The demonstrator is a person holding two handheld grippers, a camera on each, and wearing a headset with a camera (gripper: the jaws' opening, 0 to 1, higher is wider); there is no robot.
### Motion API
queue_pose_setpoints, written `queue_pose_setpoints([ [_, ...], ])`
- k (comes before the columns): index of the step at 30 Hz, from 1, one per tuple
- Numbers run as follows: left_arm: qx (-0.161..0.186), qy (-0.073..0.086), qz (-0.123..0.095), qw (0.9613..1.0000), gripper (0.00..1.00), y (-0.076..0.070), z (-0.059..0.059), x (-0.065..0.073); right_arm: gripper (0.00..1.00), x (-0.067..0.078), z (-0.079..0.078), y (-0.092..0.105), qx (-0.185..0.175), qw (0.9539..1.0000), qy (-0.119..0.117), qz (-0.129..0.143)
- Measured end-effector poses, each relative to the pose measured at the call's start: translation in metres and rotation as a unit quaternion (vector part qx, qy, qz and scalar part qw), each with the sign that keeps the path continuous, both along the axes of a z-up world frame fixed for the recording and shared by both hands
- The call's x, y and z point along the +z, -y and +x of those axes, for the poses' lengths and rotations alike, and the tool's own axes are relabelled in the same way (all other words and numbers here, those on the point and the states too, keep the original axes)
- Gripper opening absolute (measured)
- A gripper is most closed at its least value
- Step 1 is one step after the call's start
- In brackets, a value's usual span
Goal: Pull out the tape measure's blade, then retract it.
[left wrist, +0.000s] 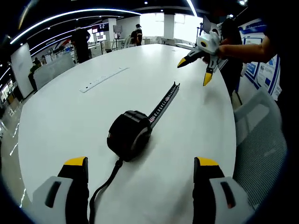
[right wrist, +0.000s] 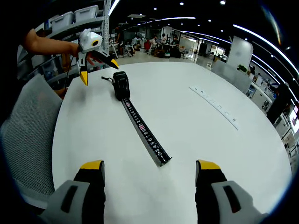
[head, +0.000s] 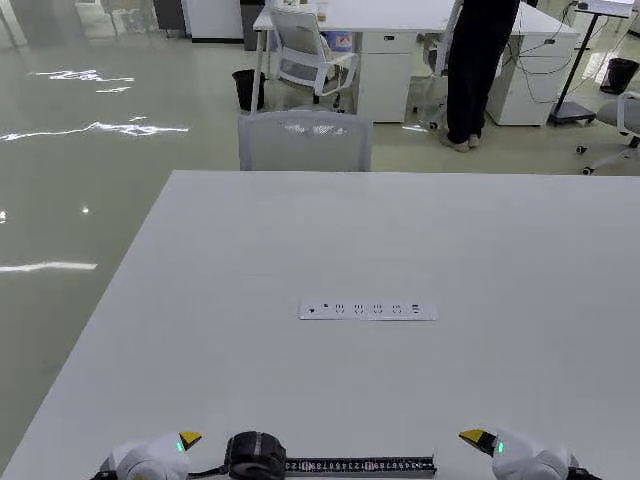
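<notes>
At the near edge of the table [head: 400, 230], going left to right: the left gripper [left wrist: 140, 162] has its jaws spread wide with nothing in them. The tape measure [left wrist: 128, 135] lies flat just ahead of them, roughly centred on the gap but not touching either jaw. Its black strap [left wrist: 100, 191] trails back between the jaws, closer to one finger. The blade [head: 360, 465] is pulled out and lies flat on the tabletop, running rightward from the case. Its hook end stops short of the right gripper [right wrist: 150, 165], which is also wide open and empty, with the blade tip a little ahead of its jaws and off to one side. So neither gripper has hold of anything. The table is plain white, with a power strip [head: 368, 310] set in the middle. Beyond the far edge there's a grey mesh chair [head: 304, 140], a shiny greenish floor [head: 80, 180], a black bin [head: 245, 88], white desks, and a person [head: 478, 60] in dark clothes standing by one.
</notes>
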State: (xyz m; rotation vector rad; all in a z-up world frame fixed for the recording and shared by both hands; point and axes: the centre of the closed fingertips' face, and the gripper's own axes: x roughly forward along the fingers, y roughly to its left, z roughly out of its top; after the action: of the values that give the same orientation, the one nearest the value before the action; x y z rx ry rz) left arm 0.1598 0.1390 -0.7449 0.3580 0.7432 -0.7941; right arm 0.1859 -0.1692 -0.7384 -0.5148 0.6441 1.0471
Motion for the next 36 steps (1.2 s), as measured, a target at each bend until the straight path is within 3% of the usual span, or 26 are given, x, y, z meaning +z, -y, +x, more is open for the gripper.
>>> queue_pose_setpoints([
  [11, 0.049, 0.011, -0.018, 0.9986, 0.99, 0.001, -0.016, 0.012, 0.89, 0.004, -0.011, 0.005, -0.051, 0.9986, 0.009, 0.015],
  [16, 0.056, 0.017, -0.009, 0.9983, 0.99, 0.000, -0.022, 0.017, 0.91, 0.005, -0.017, 0.004, -0.064, 0.9978, 0.010, 0.018],
  [21, 0.084, 0.027, -0.022, 0.9959, 0.99, -0.003, -0.024, 0.024, 0.92, 0.009, -0.023, 0.001, -0.083, 0.9961, 0.013, 0.028],
  [28, 0.113, 0.030, -0.031, 0.9927, 0.99, -0.002, -0.032, 0.023, 0.92, 0.014, -0.032, -0.005, -0.103, 0.9938, 0.019, 0.038],
  [32, 0.123, 0.033, -0.032, 0.9914, 0.99, 0.000, -0.037, 0.024, 0.91, 0.012, -0.033, -0.002, -0.119, 0.9921, 0.027, 0.029],
  [36, 0.144, 0.044, -0.045, 0.9876, 0.99, 0.003, -0.040, 0.028, 0.92, 0.014, -0.038, -0.004, -0.137, 0.9896, 0.027, 0.037],
])
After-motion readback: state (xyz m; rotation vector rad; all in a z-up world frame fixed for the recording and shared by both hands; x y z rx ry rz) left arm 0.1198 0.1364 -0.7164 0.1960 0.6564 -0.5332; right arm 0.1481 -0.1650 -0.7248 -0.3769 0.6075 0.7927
